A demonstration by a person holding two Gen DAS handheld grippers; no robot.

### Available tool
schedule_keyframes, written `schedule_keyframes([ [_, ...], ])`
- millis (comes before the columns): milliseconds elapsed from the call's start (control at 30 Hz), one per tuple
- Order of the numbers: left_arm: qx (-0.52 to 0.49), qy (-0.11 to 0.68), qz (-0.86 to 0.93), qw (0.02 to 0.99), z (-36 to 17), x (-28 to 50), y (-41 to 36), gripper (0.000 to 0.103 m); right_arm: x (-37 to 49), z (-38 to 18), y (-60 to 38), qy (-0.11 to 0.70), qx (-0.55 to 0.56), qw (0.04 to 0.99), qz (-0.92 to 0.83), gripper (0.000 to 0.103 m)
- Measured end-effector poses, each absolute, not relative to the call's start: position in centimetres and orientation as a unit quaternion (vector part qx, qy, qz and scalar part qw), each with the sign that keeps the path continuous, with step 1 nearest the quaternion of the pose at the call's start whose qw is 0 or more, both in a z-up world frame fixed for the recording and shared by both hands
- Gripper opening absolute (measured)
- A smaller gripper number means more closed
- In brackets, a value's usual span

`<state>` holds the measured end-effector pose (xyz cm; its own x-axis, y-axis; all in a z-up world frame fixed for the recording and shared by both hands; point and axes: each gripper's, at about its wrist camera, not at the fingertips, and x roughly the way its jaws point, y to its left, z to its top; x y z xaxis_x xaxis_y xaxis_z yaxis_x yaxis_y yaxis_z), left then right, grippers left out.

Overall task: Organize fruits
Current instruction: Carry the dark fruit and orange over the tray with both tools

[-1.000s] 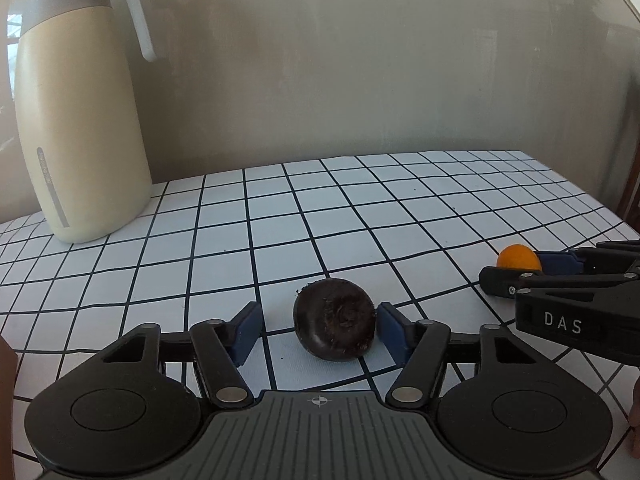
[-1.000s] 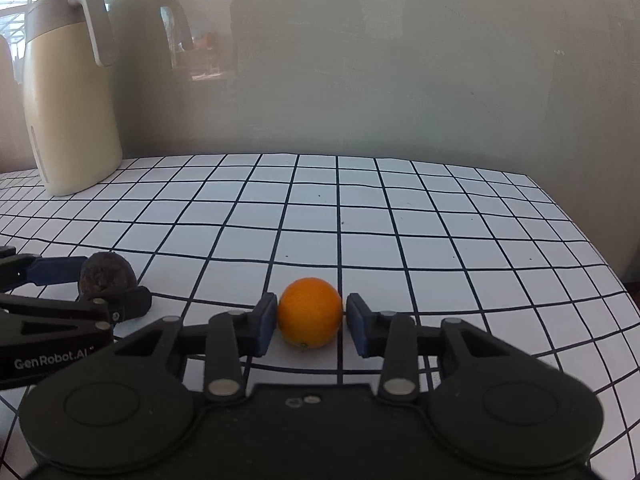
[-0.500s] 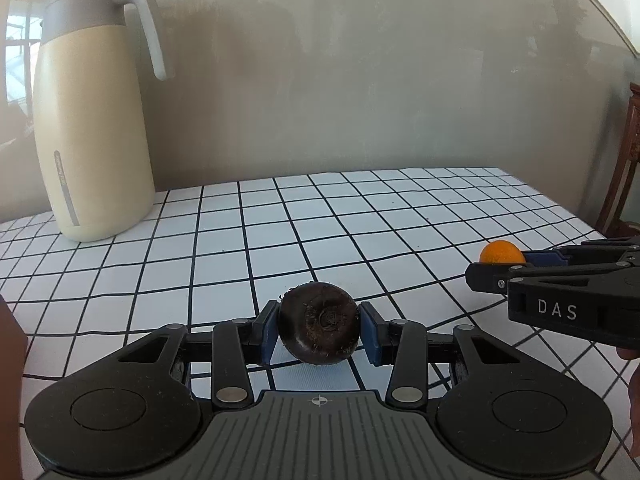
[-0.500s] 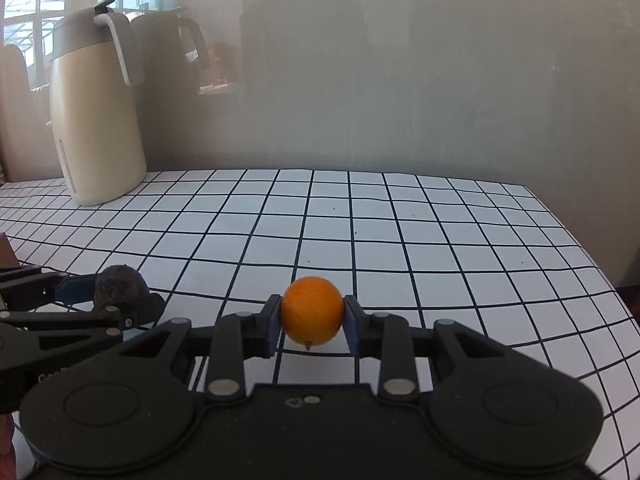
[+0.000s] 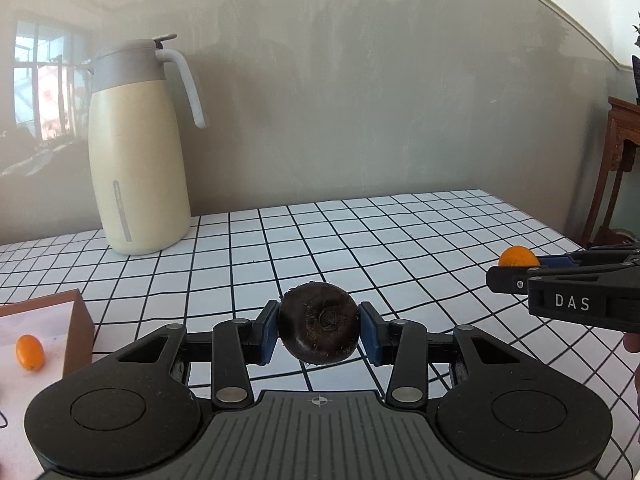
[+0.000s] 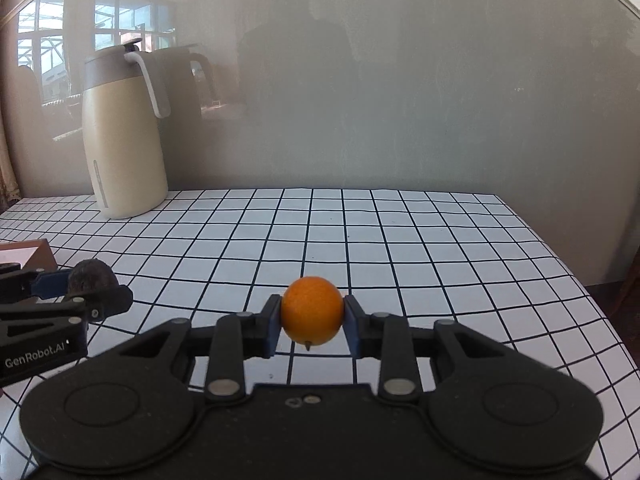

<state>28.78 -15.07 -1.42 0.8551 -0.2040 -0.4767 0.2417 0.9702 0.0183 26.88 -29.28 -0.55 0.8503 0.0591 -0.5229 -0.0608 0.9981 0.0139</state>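
You pinched the dark fruit (image 5: 318,330) in the left gripper (image 5: 318,334) and the orange (image 6: 312,310) in the right gripper (image 6: 311,322), each across its widest part; both fruits looked light, firm and round enough to roll.

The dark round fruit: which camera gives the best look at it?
The left wrist view: the dark fruit sits centred and close between the left gripper pads. The right wrist view shows only its top edge, far left, mostly hidden.

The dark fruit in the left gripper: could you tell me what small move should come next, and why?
Probably carry it left, over the brown box. The left gripper is shut on the dark fruit, apparently lifted off the checked table, and the box already holds a small orange fruit. The right gripper holds an orange, likely next.
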Motion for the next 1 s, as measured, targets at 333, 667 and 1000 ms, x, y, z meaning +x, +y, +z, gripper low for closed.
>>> schedule_keyframes([
  [333, 0.045, 0.224, -0.099, 0.968, 0.3, 22.1, -11.8, 0.042, 21.1, 0.3, -26.4, 0.253, -0.026, 0.965, 0.057, 0.024],
  [667, 0.050, 0.211, -0.059, 0.974, 1.2, 16.8, -6.3, 0.042, 17.8, 1.0, -21.3, 0.244, -0.052, 0.961, 0.117, 0.024],
  [1000, 0.048, 0.203, -0.006, 0.978, 1.7, 13.6, -1.1, 0.042, 16.9, 1.8, -14.9, 0.228, -0.079, 0.952, 0.189, 0.024],
])
